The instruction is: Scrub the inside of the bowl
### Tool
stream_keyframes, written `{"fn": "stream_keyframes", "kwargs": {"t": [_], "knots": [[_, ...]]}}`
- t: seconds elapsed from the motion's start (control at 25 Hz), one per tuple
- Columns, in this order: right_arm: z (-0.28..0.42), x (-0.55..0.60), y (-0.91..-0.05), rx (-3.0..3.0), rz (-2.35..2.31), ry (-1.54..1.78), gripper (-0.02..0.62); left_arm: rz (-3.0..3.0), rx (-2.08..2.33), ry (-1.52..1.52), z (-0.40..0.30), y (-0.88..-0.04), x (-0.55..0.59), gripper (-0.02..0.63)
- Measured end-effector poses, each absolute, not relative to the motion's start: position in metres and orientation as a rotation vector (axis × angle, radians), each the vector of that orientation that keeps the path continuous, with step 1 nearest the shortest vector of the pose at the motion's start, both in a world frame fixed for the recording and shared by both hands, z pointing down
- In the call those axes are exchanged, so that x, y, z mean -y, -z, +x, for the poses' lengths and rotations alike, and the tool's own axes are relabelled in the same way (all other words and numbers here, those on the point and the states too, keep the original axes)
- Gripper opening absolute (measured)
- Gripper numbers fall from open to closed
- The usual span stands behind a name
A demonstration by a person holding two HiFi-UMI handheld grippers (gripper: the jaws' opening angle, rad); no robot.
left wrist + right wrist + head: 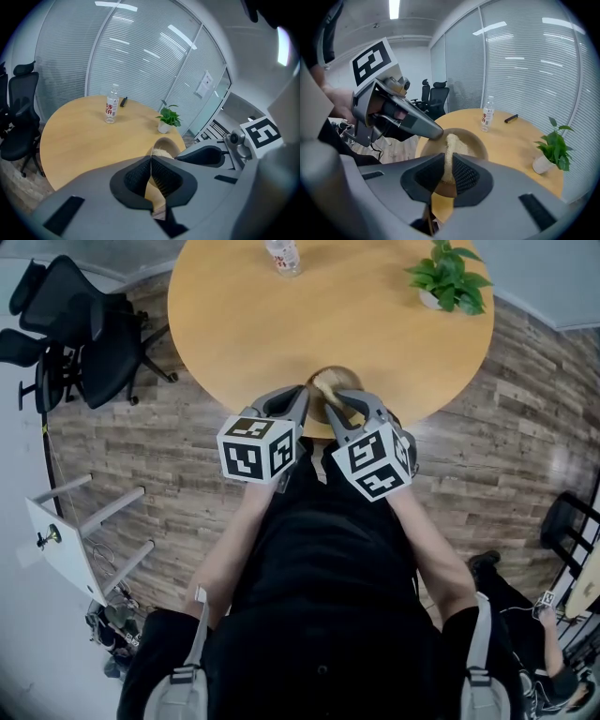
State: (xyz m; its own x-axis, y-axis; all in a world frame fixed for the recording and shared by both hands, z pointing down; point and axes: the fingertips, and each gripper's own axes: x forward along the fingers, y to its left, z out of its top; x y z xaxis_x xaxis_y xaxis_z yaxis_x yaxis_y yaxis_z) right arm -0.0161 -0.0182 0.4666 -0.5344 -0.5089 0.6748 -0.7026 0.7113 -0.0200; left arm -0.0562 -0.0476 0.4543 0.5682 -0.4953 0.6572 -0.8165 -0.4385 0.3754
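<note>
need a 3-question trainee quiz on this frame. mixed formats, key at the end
1. True or false: the left tool is closed on the rim of the tan wooden bowl.
2. What sits between the jaws of the right tool? A) a metal spoon B) a beige fibrous scrub pad C) nothing
3. Fill in: in the head view, on the round wooden table, the small potted green plant stands to the ____ of the clear plastic bottle.

Key: 1 true; 2 B; 3 right.
</note>
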Motion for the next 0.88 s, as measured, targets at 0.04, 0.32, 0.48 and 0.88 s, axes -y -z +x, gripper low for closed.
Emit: {"fn": "stream_keyframes", "kwargs": {"t": [0.04, 0.32, 0.48, 0.88], "knots": [[-0.017, 0.018, -0.466, 2.256, 0.922, -0.391, 0.05, 2.114, 1.042, -0.602, -0.06, -0.455, 0.048, 0.017], [-0.032, 0.02, -0.451, 2.32, 0.956, -0.546, 0.038, 2.106, 0.995, -0.609, -0.08, -0.464, 0.058, 0.017], [-0.025, 0.03, -0.431, 2.411, 1.082, -0.725, 0.038, 2.122, 0.953, -0.624, -0.085, -0.469, 0.07, 0.017], [0.067, 0.033, -0.411, 2.295, 1.518, -0.918, 0.038, 2.131, 0.791, -0.74, -0.08, -0.519, 0.098, 0.017]]}}
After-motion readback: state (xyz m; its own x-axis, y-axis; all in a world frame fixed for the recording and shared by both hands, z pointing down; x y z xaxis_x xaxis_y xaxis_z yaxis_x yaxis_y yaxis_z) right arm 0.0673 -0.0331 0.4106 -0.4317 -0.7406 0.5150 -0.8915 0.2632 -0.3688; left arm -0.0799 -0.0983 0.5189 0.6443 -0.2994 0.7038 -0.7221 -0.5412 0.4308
